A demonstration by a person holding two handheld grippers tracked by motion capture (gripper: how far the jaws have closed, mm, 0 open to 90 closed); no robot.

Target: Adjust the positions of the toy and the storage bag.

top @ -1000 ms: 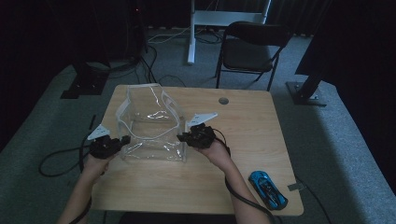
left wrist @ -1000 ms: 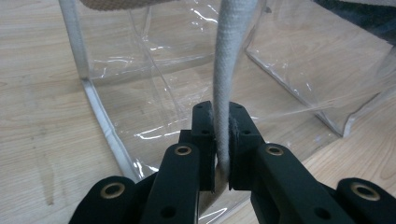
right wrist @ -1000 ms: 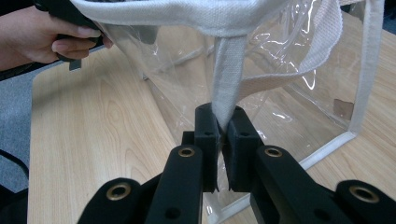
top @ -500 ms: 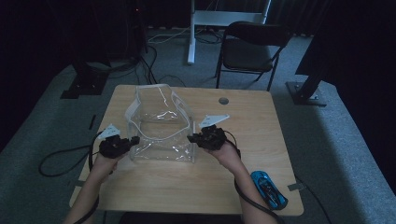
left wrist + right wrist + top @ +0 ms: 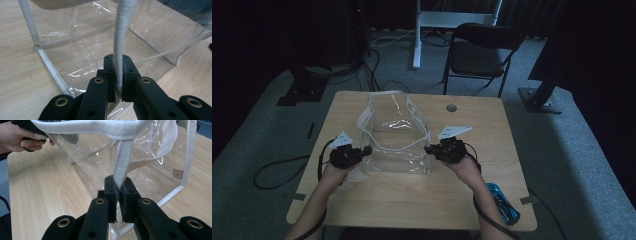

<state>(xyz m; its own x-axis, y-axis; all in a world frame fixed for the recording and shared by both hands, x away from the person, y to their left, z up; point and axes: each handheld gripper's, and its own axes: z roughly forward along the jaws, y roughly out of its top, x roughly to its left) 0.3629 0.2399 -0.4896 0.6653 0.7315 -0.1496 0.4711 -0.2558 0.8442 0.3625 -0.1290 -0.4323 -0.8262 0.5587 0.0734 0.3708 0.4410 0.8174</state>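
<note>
Clear plastic bag (image 5: 396, 145), white-trimmed, upright, mouth open, between both grippers.

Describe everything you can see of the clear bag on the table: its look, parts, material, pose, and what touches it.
The clear bag looks like transparent, glossy plastic, boxy, edged with pale woven trim. It stands open-topped on the wooden table, near the middle, its walls creased and its far side rising higher. The left gripper is clamped on a trim strip at one side, and the right gripper on a strip at the opposite side. A small brownish patch shows on one wall.
</note>
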